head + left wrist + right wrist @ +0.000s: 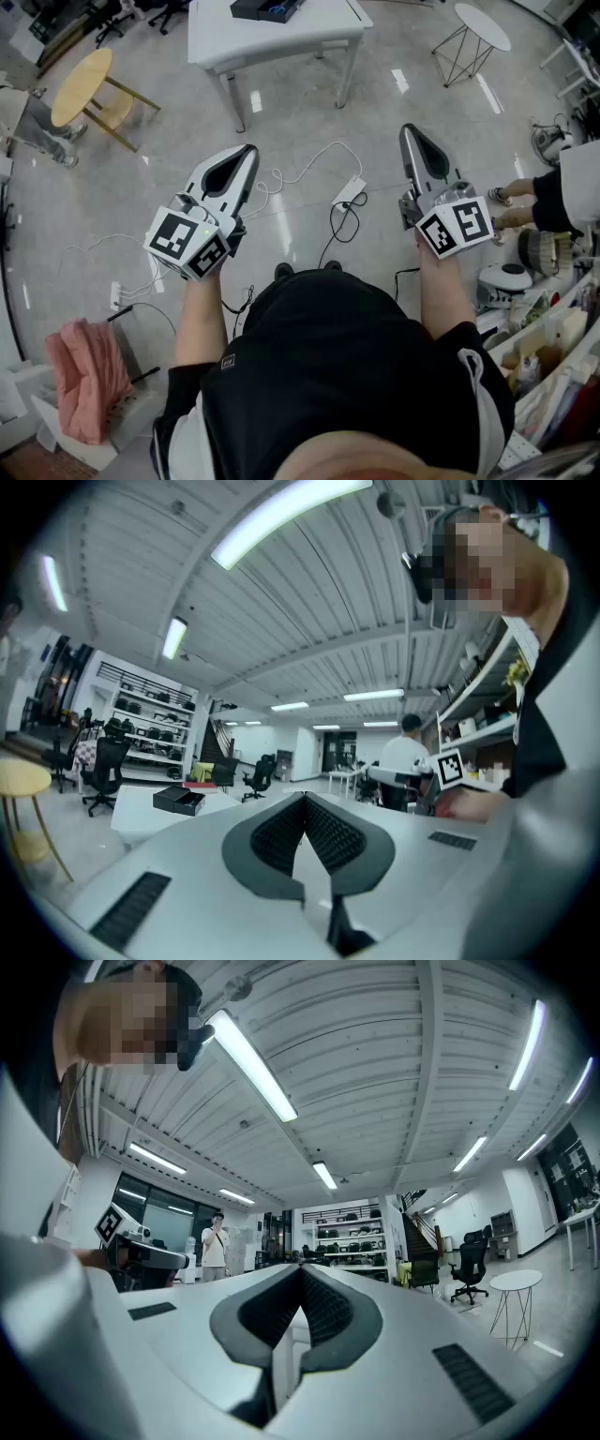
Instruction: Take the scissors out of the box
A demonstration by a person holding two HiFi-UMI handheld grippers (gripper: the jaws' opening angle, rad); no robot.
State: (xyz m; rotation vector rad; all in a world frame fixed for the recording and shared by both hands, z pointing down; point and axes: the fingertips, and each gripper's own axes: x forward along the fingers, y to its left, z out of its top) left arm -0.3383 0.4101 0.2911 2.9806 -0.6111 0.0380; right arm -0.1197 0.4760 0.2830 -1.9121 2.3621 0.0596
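A black box [267,9] lies on a white table [319,33] at the far end of the floor, well ahead of both grippers. The left gripper view also catches this box [178,801], small and distant on the table [141,819]. No scissors show in any view. My left gripper [247,152] is held at waist height, pointing level toward the table, its jaws shut with nothing between them [305,801]. My right gripper [408,133] is held the same way on the other side, also shut and empty [302,1271].
Cables and a power strip [349,192] lie on the floor between me and the table. A round wooden table [80,84] stands far left and a small white side table [481,26] far right. A person [562,197] and cluttered shelves are at right, pink cloth [80,375] at lower left.
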